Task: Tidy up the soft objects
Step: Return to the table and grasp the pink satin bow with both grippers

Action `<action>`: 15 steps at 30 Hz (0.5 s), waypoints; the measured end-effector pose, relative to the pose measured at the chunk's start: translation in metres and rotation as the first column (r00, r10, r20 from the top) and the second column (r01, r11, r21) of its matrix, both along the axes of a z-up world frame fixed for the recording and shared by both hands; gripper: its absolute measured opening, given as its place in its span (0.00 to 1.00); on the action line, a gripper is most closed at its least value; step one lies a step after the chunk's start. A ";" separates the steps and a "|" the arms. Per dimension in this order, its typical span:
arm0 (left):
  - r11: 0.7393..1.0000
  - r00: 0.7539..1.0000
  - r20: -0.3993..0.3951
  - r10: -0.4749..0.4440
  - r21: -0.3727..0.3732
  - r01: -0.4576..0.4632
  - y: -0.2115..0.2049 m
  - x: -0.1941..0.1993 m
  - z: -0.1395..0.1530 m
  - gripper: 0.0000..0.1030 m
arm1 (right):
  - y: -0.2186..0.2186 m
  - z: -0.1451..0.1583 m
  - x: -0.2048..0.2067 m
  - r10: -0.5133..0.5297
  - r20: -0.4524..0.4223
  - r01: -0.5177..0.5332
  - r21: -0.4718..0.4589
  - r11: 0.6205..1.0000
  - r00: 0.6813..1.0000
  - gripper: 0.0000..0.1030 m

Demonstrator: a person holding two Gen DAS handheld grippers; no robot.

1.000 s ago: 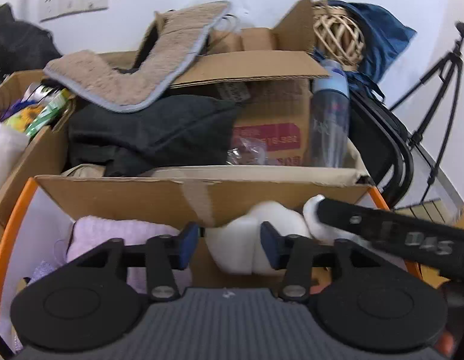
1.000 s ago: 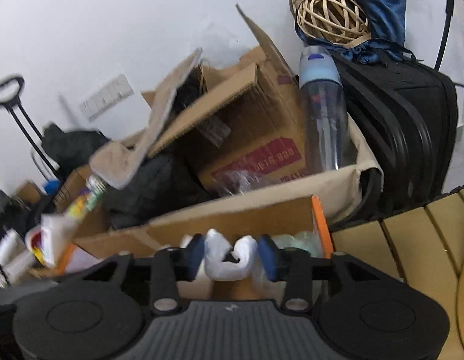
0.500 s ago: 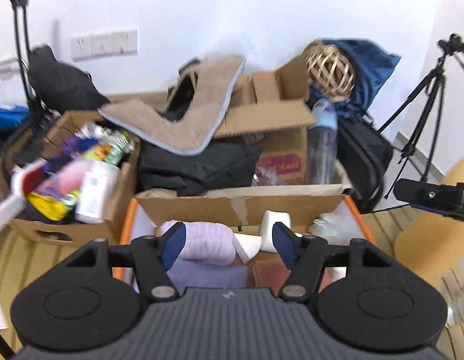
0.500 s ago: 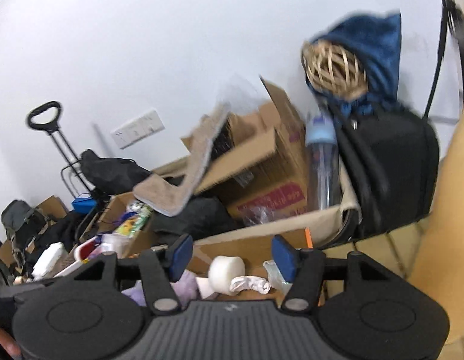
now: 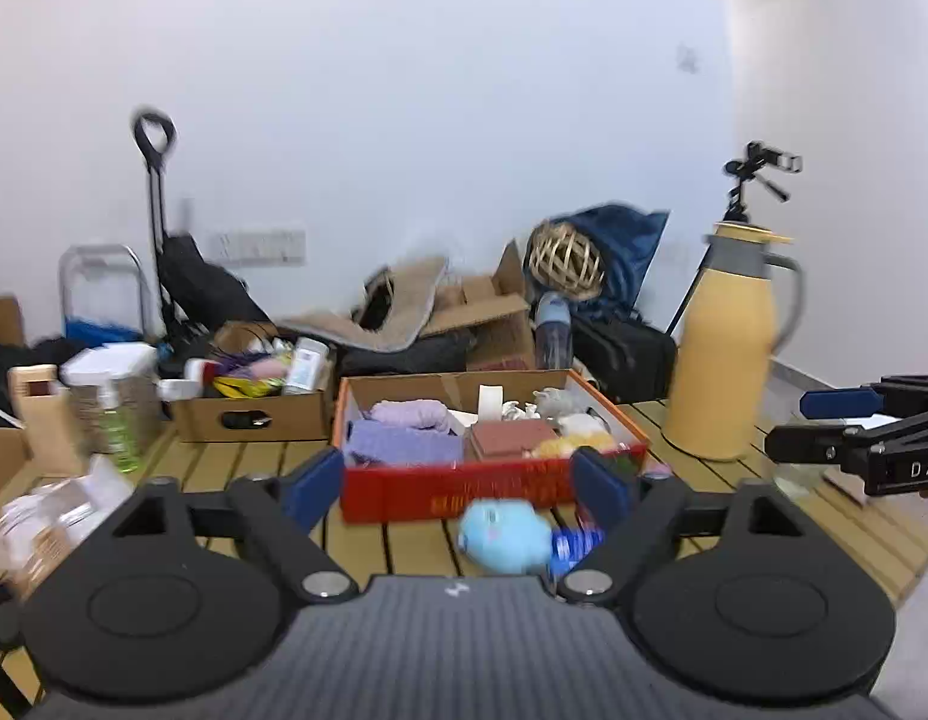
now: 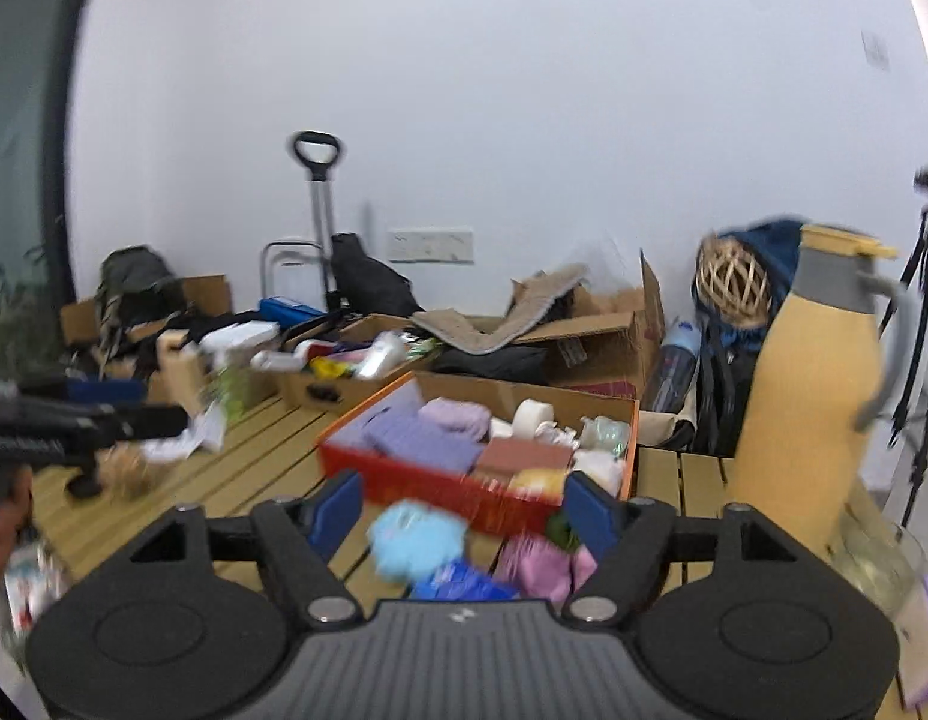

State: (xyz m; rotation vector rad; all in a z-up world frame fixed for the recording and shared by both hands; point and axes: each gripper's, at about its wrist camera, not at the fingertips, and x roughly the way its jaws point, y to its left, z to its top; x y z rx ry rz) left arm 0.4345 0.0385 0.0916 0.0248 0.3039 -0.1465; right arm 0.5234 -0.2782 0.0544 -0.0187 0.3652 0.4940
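While both sets of jaws are opening, the left gripper [image 5: 458,483] and right gripper [image 6: 464,507] hold nothing. Folded cloths and sponges lie inside the red-fronted cardboard box [image 5: 493,495] on the slatted table [image 5: 254,462]; a light-blue soft toy [image 5: 504,542] rests just before the box.

Light was even and soft, shadows faint. Both views bowed at the edges — dark corners at ten and two o'clock — with motion blur smearing nearer clutter.
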 end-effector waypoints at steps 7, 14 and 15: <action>0.999 1.000 -0.019 0.000 -0.053 -0.001 0.011 -0.112 -0.048 0.91 | -0.003 -0.047 -0.139 0.021 0.076 -0.017 -0.048 0.999 0.997 0.83; 0.999 1.000 -0.026 0.000 -0.041 -0.002 0.008 -0.118 -0.051 0.91 | 0.006 -0.048 -0.164 0.067 0.054 -0.065 -0.032 0.997 0.996 0.83; 0.999 1.000 -0.029 -0.004 -0.043 0.003 0.007 -0.115 -0.052 0.91 | 0.007 -0.049 -0.160 0.064 0.049 -0.063 -0.025 0.998 0.997 0.83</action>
